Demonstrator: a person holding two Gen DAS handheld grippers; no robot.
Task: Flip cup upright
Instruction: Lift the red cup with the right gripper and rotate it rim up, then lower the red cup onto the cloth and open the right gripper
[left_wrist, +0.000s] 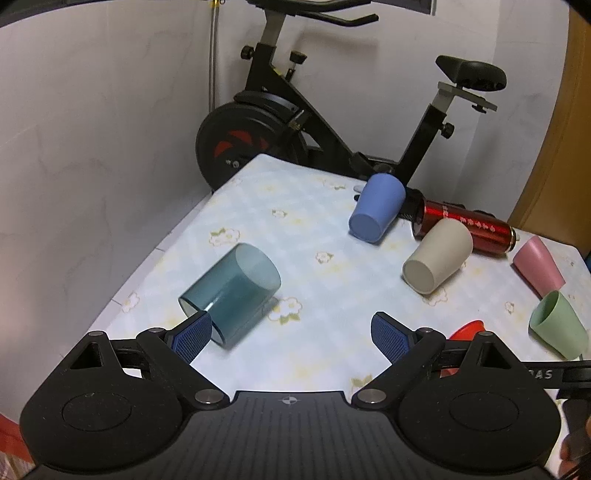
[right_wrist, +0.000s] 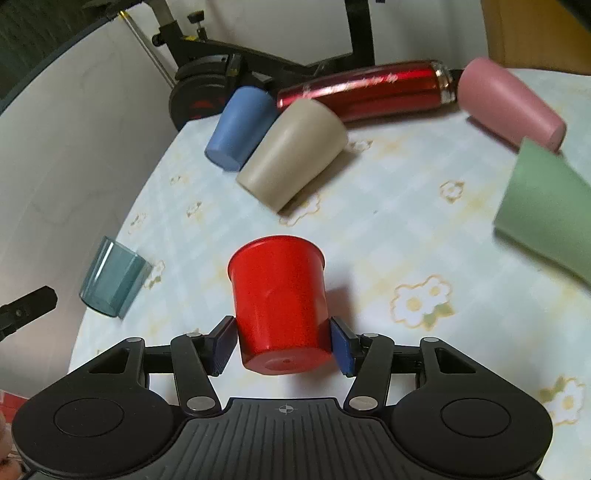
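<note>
The red cup (right_wrist: 280, 302) sits between the fingers of the right gripper (right_wrist: 283, 345), which squeeze its smooth, shiny sides near the flat bottom, and its round rim points away over the flowery table (right_wrist: 388, 236). The left gripper (left_wrist: 291, 338) has its fingers spread wide apart and holds nothing, with its left blue pad (left_wrist: 190, 338) just at the rim of a see-through teal cup (left_wrist: 231, 291) lying on its side.
</note>
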